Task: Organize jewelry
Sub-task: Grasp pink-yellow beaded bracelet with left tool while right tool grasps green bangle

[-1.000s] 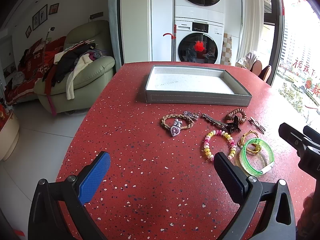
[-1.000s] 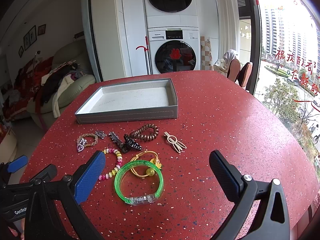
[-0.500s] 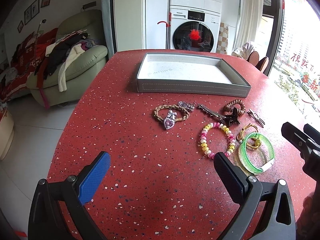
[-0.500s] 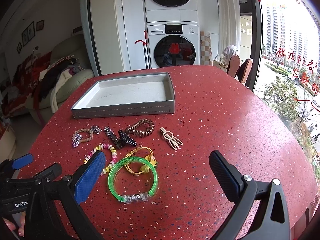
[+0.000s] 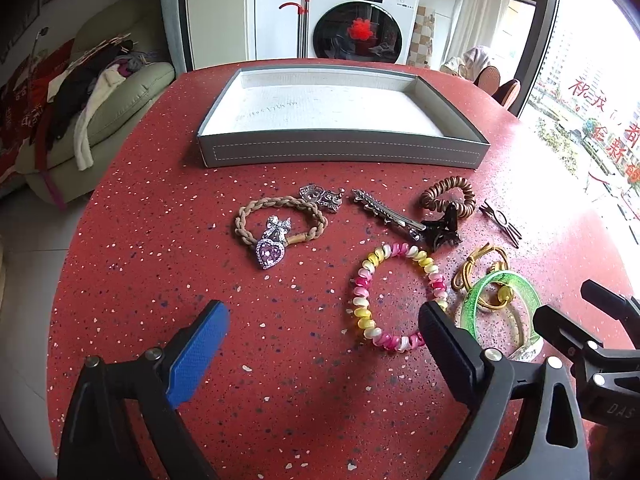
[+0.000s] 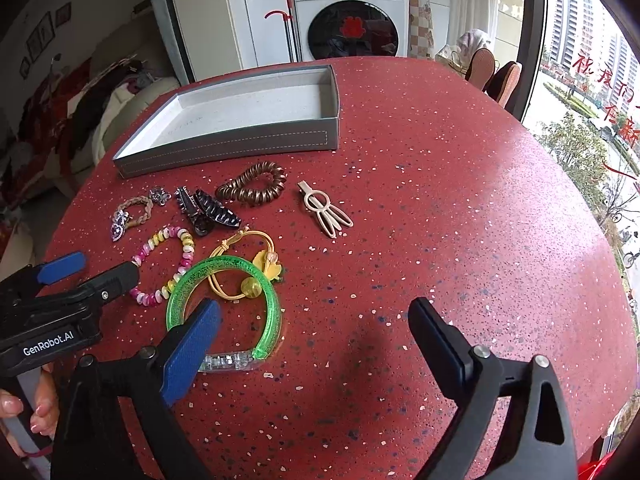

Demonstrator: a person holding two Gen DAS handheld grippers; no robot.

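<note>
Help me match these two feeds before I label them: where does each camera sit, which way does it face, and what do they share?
Left wrist: rides the left tongs, angled down across the red table toward the grey tray; own open fingers show, right tongs at far right.
Right wrist: rides the right tongs, closing with nothing between, angled down; left tongs and a hand show at left.
Shared: tray, green bangle, pink-yellow coil bracelet.

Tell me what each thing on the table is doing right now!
Gray tray: empty, on the red table.
Green bangle: flat on table, over the yellow hair tie.
Pink-yellow spiral bracelet: on table, loose.
Left gripper: open, holding nothing.
Right gripper: jaws closing, nothing between them.
</note>
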